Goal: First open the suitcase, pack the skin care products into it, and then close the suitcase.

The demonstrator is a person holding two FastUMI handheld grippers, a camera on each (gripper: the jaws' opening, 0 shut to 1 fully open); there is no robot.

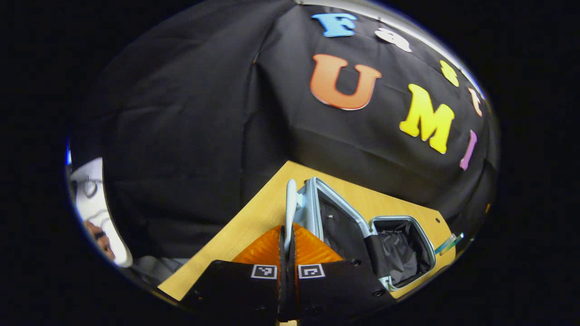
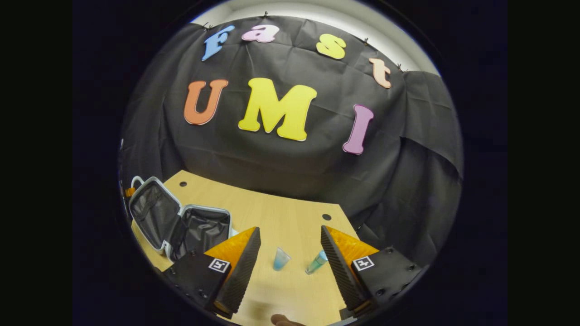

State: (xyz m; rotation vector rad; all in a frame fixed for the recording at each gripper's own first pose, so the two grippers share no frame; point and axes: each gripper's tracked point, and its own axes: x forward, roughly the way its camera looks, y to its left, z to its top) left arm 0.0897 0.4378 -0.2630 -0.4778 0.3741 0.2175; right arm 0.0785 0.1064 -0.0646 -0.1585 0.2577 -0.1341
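**Suitcase open, lid pinched on the left, two products lying loose on the right**

Closest in the left gripper view, the left hand-held gripper [image 1: 287, 246] had its fingers pressed together on the pale rim of the suitcase lid [image 1: 291, 203], which stood up on edge just ahead of them. Beyond that rim the suitcase [image 1: 362, 226] lay opened out on the wooden worktop [image 1: 253, 217], both dark-lined halves showing, the far half rimmed in light grey. At the worktop's right edge, past the case, a thin greenish tube [image 1: 448, 243] was partly in sight.

In the right gripper view, the right hand-held gripper [image 2: 290, 258] hung with its fingers spread wide and nothing between them. On the worktop [image 2: 281, 213] just ahead of it lay two skin care products: a small blue container [image 2: 280, 259] and a teal tube [image 2: 316, 262], near each other but apart, neither touching a finger. The suitcase [image 2: 181, 222] sat well to the left, open, its lining exposed.
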